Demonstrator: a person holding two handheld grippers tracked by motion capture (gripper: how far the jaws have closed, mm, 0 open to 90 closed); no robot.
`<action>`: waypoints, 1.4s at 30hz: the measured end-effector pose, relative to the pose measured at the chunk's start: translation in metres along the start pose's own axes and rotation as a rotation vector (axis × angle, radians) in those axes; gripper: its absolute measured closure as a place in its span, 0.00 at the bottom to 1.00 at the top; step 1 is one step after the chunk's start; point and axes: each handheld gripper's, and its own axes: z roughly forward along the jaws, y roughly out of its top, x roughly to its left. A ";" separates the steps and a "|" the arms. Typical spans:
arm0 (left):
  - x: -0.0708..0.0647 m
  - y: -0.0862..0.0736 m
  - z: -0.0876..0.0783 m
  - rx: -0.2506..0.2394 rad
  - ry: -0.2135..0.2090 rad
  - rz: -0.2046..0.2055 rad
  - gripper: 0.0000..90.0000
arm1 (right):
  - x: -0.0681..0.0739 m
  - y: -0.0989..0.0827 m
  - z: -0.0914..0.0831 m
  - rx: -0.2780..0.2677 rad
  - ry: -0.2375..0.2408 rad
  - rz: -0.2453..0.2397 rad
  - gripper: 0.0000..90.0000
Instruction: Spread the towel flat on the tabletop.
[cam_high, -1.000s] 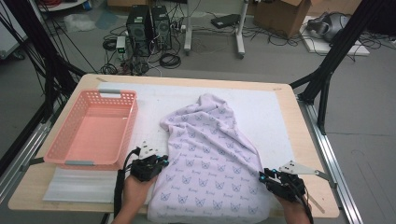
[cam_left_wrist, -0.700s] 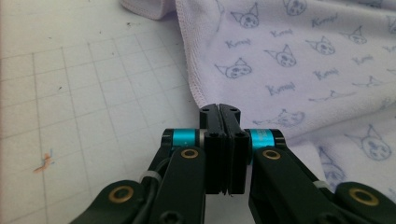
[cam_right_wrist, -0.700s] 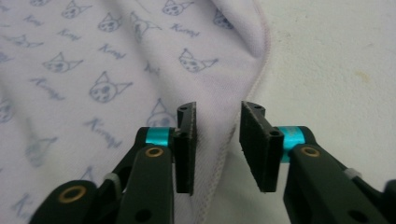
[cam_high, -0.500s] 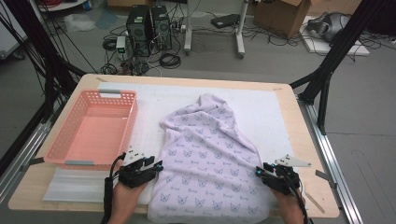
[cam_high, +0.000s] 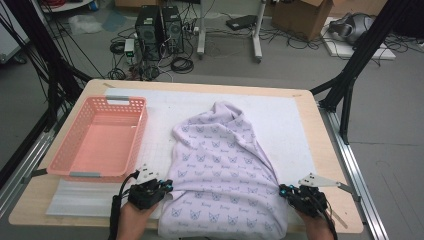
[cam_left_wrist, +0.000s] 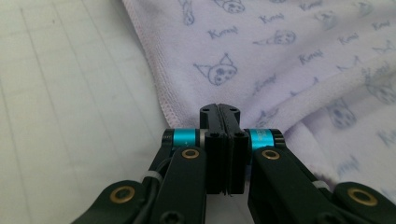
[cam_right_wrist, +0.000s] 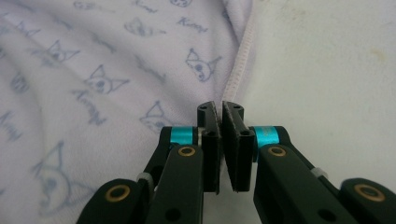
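The lilac towel (cam_high: 225, 170) is gripped at its 8 and 4 o'clock edges by the clamped left gripper (cam_left_wrist: 219, 112) and right gripper (cam_right_wrist: 221, 109), jaws just closed; a fold toward 12 o'clock is judged next.

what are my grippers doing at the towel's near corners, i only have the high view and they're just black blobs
observer: the left gripper has just been closing. Its jaws are pressed flush at the towel hem, and no cloth is visible between them.
operator: and the right one
observer: the right gripper has just been closing too. A hairline slit shows between its jaws, and the stitched hem runs down to its tips. I can't tell if cloth is pinched.
operator: what's beside the hem there
observer: bare white mat, faintly speckled.
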 end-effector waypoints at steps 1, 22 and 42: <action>-0.001 -0.002 -0.005 -0.001 -0.009 0.000 0.99 | 0.001 -0.002 -0.003 0.000 0.008 -0.006 0.95; 0.025 0.037 0.037 -0.089 -0.032 -0.018 0.55 | -0.022 0.055 0.061 -0.010 -0.062 0.028 0.84; 0.021 0.045 0.062 -0.017 0.009 0.012 0.61 | -0.017 0.010 0.000 0.004 -0.078 0.004 0.82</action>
